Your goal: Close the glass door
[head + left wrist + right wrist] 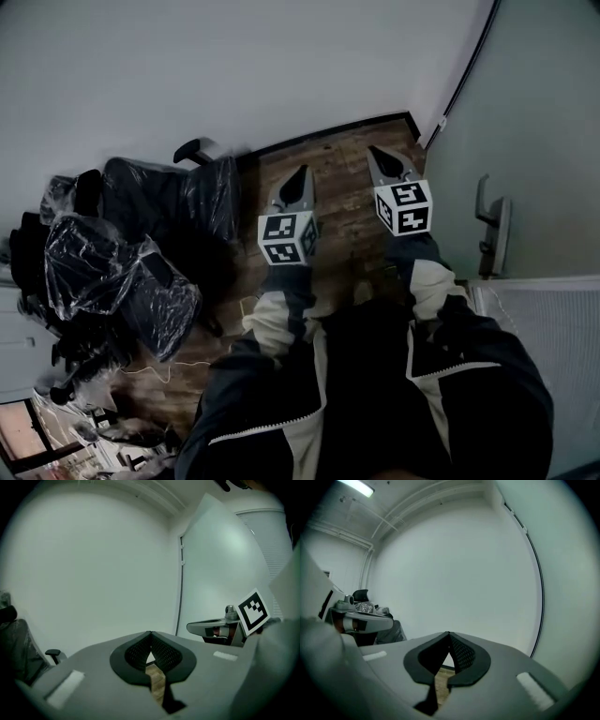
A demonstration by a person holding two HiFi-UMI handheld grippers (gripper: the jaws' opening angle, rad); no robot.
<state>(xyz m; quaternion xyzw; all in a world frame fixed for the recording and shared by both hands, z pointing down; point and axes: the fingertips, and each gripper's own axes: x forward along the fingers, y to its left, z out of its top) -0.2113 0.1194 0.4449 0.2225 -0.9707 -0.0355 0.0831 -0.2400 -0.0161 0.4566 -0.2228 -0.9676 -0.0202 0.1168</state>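
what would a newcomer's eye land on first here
Two grippers with marker cubes, the left gripper and the right gripper, jaws shut and empty, reach over the wooden floor mid-frame. Left of them huddle office chairs wrapped in plastic; at right, a lever handle sticks out of the door.

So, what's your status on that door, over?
Left gripper and right gripper: jaws shut, empty. Door on the right, handle untouched. Wrapped chairs off left, not in the way.
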